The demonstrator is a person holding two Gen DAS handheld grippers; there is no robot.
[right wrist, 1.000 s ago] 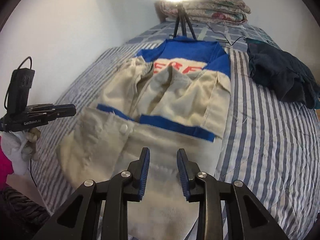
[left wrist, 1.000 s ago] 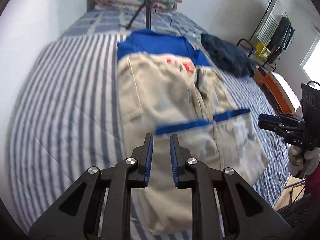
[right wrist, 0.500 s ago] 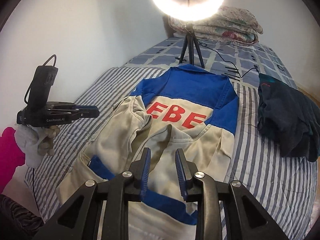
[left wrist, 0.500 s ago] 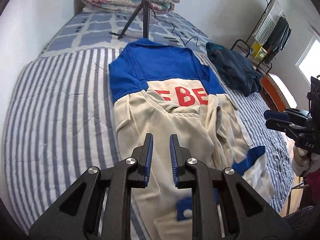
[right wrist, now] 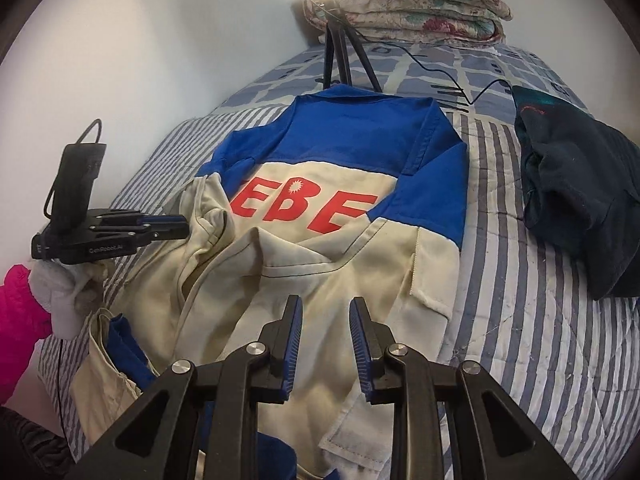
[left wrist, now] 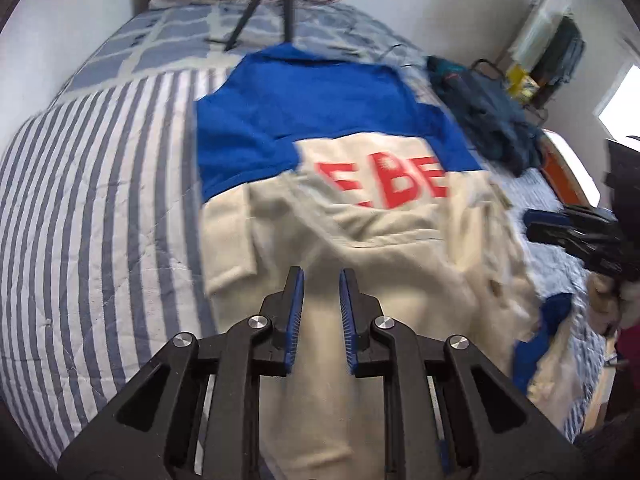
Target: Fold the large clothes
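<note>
Jacket [right wrist: 320,208] lies lengthwise away from both grippers, collar far, hem nearest; left gripper [left wrist: 321,276] and right gripper [right wrist: 325,304] hover over it, narrowly spread, pinching nothing.

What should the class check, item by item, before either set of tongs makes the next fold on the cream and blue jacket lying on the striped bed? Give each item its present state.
1. Left tongs free of cloth: ok, narrow gap, nothing between the blue pads.
2. Right tongs free of cloth: ok, slightly apart, nothing gripped.
3. Jacket lying flat: not ok, the cream part is bunched in ridges below the red letters.
4. Sleeve on the left-tongs side folded in: not ok, it lies crumpled near the bed edge.
5. Dark garment apart from the jacket: ok, striped cover shows between them.
6. Tripod clear of the collar: cannot tell.
</note>
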